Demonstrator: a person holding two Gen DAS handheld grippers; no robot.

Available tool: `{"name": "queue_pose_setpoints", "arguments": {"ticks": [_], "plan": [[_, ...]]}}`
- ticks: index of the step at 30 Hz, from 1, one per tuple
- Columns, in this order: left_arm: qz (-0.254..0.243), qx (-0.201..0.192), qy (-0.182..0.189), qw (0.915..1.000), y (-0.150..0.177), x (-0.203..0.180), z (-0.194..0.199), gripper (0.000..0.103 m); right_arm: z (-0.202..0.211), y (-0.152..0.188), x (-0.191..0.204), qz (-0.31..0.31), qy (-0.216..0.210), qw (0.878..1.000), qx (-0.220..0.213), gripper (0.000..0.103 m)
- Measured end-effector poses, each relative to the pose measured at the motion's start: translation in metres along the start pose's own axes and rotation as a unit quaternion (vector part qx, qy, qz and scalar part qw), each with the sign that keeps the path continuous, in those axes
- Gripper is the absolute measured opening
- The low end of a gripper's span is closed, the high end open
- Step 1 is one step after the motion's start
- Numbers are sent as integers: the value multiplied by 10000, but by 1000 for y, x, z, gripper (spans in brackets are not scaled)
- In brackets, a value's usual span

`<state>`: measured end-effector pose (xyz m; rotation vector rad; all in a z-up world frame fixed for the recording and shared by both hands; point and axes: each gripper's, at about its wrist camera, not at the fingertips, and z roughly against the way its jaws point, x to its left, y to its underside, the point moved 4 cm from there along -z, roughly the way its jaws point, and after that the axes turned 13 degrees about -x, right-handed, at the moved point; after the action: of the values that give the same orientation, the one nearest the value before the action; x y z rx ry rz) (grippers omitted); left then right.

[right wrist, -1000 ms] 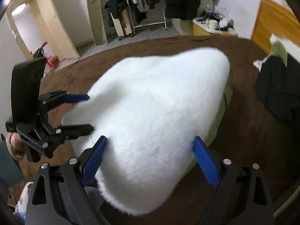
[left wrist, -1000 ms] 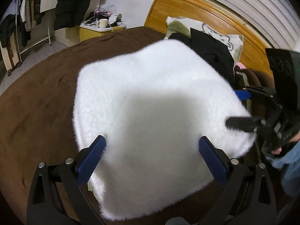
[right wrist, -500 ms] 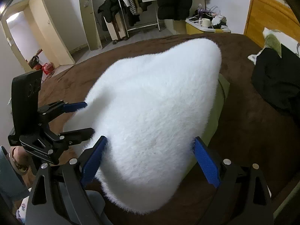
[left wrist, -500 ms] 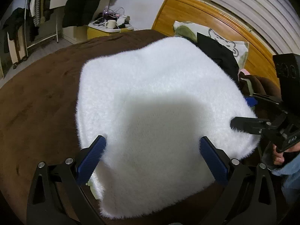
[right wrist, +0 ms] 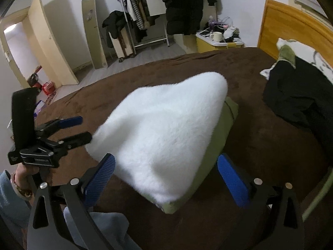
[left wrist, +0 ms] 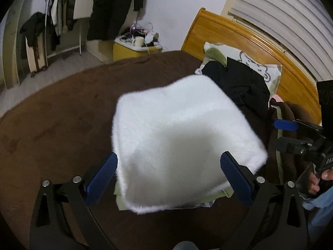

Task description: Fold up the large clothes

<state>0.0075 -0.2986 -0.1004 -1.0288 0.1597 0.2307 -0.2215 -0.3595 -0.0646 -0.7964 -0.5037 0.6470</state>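
Brown bedspread [right wrist: 260, 145] under folded white fluffy garment [right wrist: 164, 137], long axis toward nightstand [right wrist: 218, 41].

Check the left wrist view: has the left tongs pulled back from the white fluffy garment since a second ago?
Yes. The left tongs has backed away and up: the white fluffy garment looks smaller, and more of the brown bedspread shows.

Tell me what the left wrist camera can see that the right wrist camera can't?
Only the left wrist view shows the white slatted blind behind the headboard and the bear picture on the pillow.

Only the right wrist view shows the open door and the red things on the floor beside it.

Both show the fluffy white garment on the brown bed cover, the black clothes, the mug and both hand-held grippers.
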Motion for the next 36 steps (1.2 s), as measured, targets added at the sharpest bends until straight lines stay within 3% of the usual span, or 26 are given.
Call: {"name": "queue_pose_setpoints", "arguments": {"ticks": [11,18,21,26,36], "plan": [[-137,-471,-113,9987,-9,-34,91,97,74,19,39,313,225,9987,-321,97],[-414,-455,-647,9960,26,-60,135,97,106,49,61,520,275,9979,-269,97],[-189,-376,-852,9955,42,-59,146,97,118,57,67,782,465,9954,-292,97],[-114,-384,-1141,9927,68,-61,162,97,135,76,71,726,425,9957,-389,97],[-137,-388,-1254,9912,96,-88,159,97,133,127,78,437,477,9969,-459,97]]}}
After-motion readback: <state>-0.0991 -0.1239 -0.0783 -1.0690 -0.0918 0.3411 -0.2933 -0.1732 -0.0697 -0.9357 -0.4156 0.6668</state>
